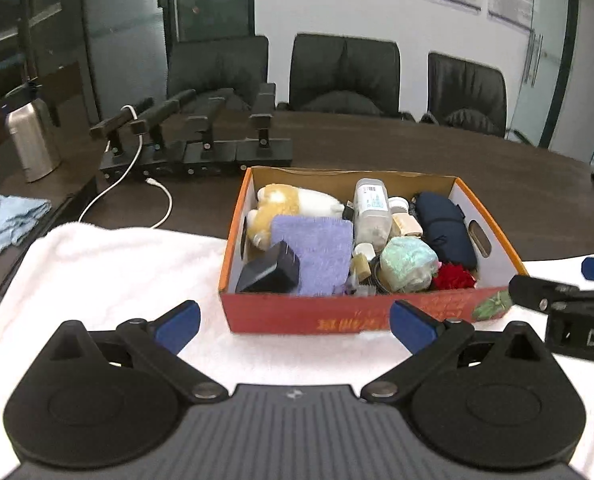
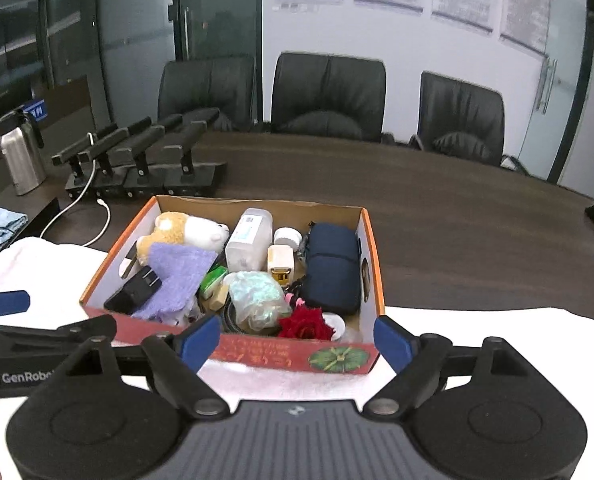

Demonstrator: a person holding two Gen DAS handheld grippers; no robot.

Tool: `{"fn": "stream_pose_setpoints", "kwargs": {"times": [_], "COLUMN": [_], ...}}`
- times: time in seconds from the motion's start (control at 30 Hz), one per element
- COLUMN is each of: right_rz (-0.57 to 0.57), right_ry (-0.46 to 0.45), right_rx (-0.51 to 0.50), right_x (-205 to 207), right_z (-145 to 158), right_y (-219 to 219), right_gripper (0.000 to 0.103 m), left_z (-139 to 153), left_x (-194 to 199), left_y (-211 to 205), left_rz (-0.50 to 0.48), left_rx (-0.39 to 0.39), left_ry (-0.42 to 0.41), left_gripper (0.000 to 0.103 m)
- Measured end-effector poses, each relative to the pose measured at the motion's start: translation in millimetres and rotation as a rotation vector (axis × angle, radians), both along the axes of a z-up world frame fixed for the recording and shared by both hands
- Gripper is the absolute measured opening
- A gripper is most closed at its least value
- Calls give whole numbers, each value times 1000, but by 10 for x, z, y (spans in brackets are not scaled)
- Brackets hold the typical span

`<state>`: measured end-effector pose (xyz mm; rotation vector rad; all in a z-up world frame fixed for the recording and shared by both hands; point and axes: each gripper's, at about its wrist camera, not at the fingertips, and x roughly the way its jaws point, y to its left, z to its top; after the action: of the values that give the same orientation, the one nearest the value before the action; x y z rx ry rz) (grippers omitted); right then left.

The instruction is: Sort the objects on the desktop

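Left wrist view puts the cardboard box (image 1: 349, 312) ahead of you on the white towel (image 1: 109, 276) that covers the near part of the counter (image 1: 417, 148). Packed inside it you see a plush toy (image 1: 285, 204), a purple cloth (image 1: 317, 252), a black charger (image 1: 269, 270), a clear bottle (image 1: 371, 212), a navy pouch (image 1: 445, 228) and a red flower (image 1: 453, 276). Your left gripper (image 1: 293, 326) hangs released, jaws wide, nothing between them. Only this view shows the box's left wall from inside.

Right wrist view looks deeper into the box's right half: a white plug adapter (image 2: 281, 266) beside the pouch and a green packet (image 2: 213, 280) by the cloth show clearly only here. Your right gripper (image 2: 297, 344) is also spread and empty, its fingertips framing the box's near wall without touching. A steel flask (image 2: 19, 160) stands far left.
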<state>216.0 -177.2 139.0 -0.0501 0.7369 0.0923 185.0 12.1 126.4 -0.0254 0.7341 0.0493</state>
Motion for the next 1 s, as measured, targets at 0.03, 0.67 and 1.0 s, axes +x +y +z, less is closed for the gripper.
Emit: {"fn": "stream_pose_setpoints", "kwargs": {"times": [0.03, 0.67, 1.0], "right_rz": [2, 74, 56], "right_ry": [-12, -142, -91], "right_rx": [1, 74, 65], "right_x": [-81, -2295, -2558], "right_z": [-37, -1036, -1425], "right_y": [13, 57, 170], "right_gripper": [84, 89, 95], "left_z": [-33, -996, -1259], "left_x": [-99, -2212, -2328], "left_y": [14, -33, 104], "left_rz": [3, -64, -4], "left_rx": [-11, 31, 14], "left_ry": [-15, -105, -83], "left_gripper": [103, 103, 103]}}
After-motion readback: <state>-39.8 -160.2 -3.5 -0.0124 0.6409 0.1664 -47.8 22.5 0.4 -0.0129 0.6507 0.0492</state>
